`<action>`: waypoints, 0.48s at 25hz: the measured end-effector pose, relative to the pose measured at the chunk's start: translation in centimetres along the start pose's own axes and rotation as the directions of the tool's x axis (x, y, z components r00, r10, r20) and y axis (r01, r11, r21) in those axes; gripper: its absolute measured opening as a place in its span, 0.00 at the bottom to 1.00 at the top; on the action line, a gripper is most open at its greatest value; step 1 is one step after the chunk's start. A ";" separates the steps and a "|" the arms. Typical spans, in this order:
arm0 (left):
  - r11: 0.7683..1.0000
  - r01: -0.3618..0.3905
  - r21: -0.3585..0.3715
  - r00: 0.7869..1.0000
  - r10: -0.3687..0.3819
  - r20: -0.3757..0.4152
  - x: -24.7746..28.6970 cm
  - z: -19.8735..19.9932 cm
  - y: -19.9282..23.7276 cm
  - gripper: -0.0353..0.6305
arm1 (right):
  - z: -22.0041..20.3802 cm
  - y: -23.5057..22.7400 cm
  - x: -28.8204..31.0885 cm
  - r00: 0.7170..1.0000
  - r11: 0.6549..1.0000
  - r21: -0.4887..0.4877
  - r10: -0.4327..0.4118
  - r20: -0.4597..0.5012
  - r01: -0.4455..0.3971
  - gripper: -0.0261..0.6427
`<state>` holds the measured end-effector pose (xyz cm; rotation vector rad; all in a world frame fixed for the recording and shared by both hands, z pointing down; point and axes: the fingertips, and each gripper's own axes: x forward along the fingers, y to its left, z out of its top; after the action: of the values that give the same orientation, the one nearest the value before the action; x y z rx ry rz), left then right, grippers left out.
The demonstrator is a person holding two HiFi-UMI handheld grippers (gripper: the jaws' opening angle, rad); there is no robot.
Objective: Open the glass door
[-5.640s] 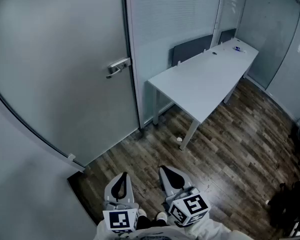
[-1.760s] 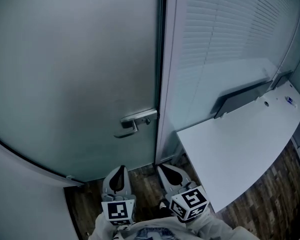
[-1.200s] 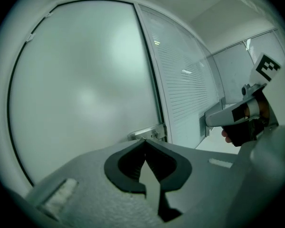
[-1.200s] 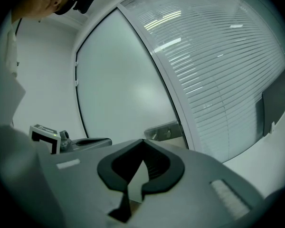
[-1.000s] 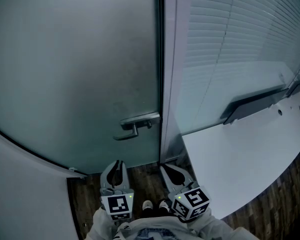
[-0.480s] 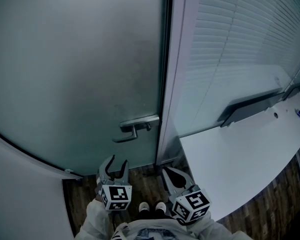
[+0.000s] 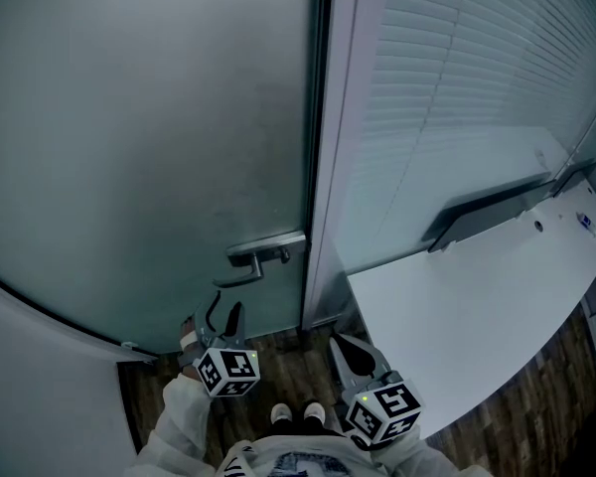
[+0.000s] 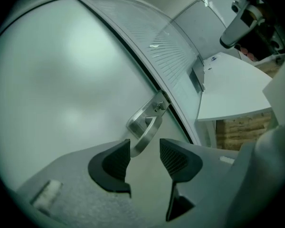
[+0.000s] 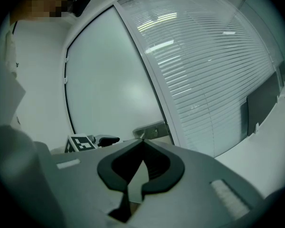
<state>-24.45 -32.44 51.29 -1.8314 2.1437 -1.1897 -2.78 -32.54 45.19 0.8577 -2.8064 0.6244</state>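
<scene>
Hovering just below the door handle, the left gripper has just been opening its jaws wide, with nothing between them. The right gripper, closed and empty, hangs lower right of the handle. Risk: a misaligned bite slips off the lever, leaving the glass door latched.

A long white rectangular desk stands over the dark wood-plank floor. Near the desk's far end sits a small dark round spot (possibly a cable hole), and just beyond it a tiny blue-and-white object, too small to identify. A person's pale shoes rest on the floor.
</scene>
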 end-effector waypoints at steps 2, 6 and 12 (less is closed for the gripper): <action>0.999 -0.009 0.043 1.000 0.009 0.001 0.7 0.4 0.2 0.36 | 0.1 -0.3 -0.2 1.000 1.000 0.003 -0.009 0.002 0.009 0.05; 0.979 -0.033 0.199 0.999 0.034 0.001 2.1 0.8 0.3 0.36 | 0.1 -0.6 -0.3 1.000 1.000 0.008 -0.018 0.004 0.018 0.05; 0.910 -0.052 0.412 0.998 0.064 -0.015 4.3 -0.3 -0.2 0.36 | 0.0 -0.6 -0.3 1.000 1.000 0.007 -0.020 0.000 0.020 0.05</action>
<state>-25.65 -36.03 53.32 -1.5633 1.7656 -1.5193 -2.24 -32.86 45.31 0.8867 -2.7935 0.6321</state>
